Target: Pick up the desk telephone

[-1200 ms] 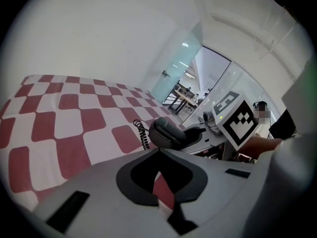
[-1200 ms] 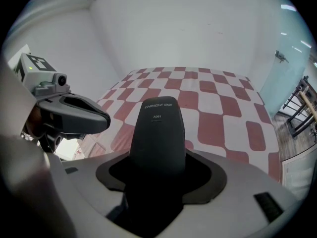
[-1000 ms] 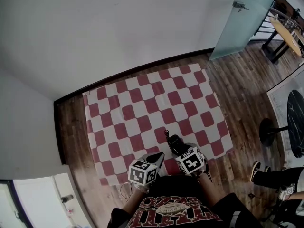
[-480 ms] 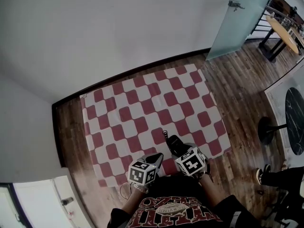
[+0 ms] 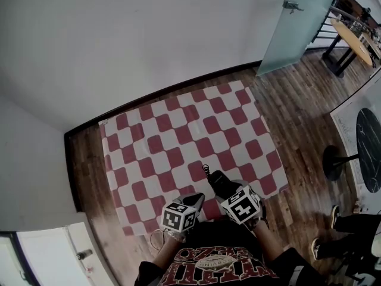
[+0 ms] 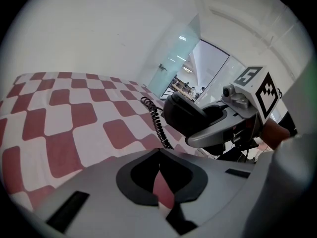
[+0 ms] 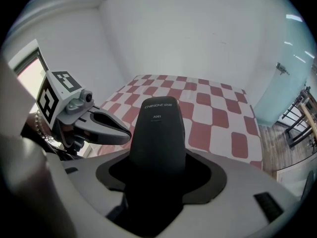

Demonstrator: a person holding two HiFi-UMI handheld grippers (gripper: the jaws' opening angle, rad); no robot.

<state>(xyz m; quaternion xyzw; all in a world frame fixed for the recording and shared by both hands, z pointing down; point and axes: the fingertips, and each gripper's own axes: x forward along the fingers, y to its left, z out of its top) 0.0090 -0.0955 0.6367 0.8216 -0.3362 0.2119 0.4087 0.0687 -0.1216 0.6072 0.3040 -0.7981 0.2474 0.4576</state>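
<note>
– What is the biggest thing here?
– A white wall (image 5: pixel 149 34). Below it is a brown wood floor (image 5: pixel 297 112). A red and white check cloth (image 5: pixel 178 142) lies flat on that floor, near the wall.
– What else is around?
– A pale glass door (image 5: pixel 286 28) stands to the right of the cloth. A dark round table (image 5: pixel 369 151) is far off to the right. Somebody's shoe (image 5: pixel 317 249) shows near it. None of these is in the way.
– Where is the phone?
– The right gripper (image 7: pixel 157 155) holds a black telephone handset (image 7: pixel 157 128). Its jaws squeeze the handset from both sides. The handset sits over the near edge of the cloth, close to the person. A curly black cord (image 6: pixel 157 123) hangs from it down toward the cloth.
– Are there any words on it?
– Yes, small pale print. I think it says "CHINO-E", with "A061" under it, but it is tiny.
– And the other hand?
– The left gripper (image 6: pixel 158 155) is just beside the right one. Its jaws are close together, with nothing between them. Only a thin strip of red cloth shows through.
</note>
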